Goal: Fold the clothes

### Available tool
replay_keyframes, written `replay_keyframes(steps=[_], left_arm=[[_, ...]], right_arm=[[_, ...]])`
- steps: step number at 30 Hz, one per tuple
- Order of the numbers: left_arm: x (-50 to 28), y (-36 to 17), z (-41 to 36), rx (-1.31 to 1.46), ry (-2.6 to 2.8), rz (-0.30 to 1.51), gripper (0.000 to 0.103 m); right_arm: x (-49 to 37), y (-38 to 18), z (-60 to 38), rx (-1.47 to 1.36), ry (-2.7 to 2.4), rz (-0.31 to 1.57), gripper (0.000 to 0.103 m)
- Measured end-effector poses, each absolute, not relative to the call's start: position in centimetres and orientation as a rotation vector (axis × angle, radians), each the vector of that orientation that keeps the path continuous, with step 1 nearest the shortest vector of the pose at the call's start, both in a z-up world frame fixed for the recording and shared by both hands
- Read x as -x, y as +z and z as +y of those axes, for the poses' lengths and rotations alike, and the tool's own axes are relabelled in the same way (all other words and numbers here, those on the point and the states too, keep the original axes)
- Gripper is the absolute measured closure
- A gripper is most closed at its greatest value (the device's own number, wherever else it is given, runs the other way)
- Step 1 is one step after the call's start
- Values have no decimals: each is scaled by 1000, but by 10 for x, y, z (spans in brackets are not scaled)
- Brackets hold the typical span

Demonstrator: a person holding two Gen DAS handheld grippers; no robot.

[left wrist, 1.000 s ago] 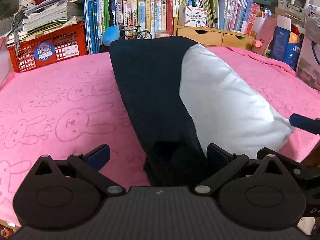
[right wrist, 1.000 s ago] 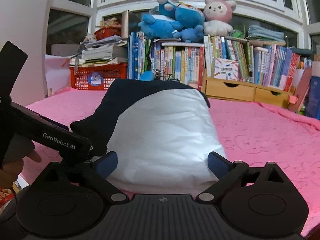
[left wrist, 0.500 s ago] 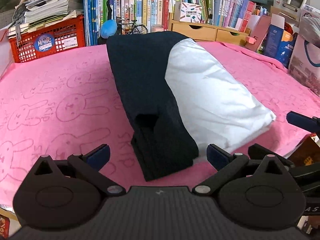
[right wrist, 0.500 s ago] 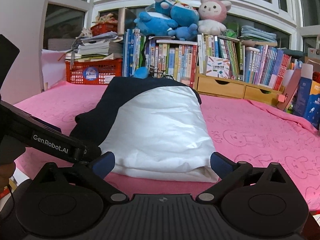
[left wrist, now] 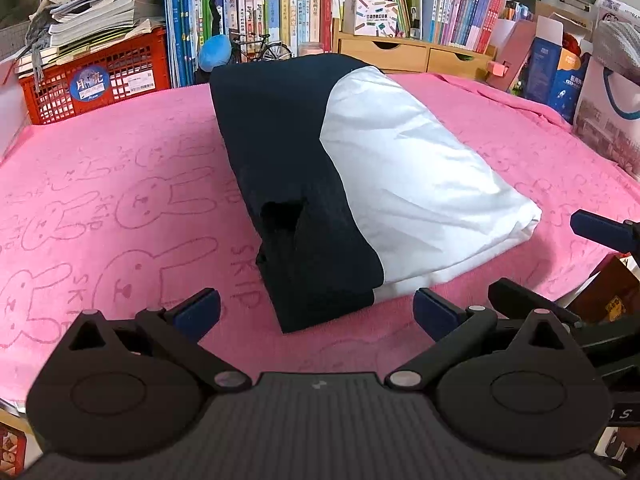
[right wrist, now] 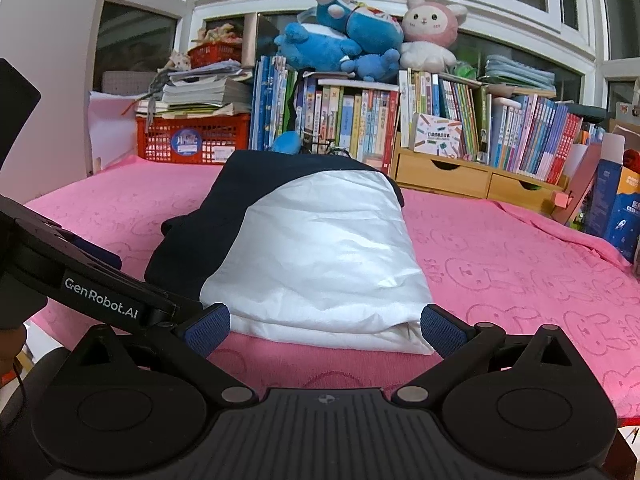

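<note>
A: Where's the garment (left wrist: 360, 184)?
B: Folded on the pink bench (left wrist: 120, 208); left claw (left wrist: 316, 314) and right claw (right wrist: 325, 322) both wide, empty.
A: Handling?
B: Soft, light, floppy. Pinch the near folded edge.

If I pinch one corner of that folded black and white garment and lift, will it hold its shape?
Probably not. The folded garment is soft, creased cloth in loose stacked layers, so it would likely droop and unfold. It looks light, and should drag rather than slide on the pink towel.
</note>
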State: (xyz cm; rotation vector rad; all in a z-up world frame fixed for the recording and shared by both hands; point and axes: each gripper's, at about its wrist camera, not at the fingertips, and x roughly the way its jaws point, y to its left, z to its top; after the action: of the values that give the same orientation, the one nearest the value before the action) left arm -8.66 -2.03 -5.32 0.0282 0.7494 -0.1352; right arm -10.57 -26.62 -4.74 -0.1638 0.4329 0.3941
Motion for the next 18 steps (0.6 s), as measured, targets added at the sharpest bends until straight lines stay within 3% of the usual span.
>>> replay_keyframes(steps=[18], left_arm=[[85,-44,-3,-20,-94,712,0]], right_arm=[[104,-49,-273,163,350,425,0]])
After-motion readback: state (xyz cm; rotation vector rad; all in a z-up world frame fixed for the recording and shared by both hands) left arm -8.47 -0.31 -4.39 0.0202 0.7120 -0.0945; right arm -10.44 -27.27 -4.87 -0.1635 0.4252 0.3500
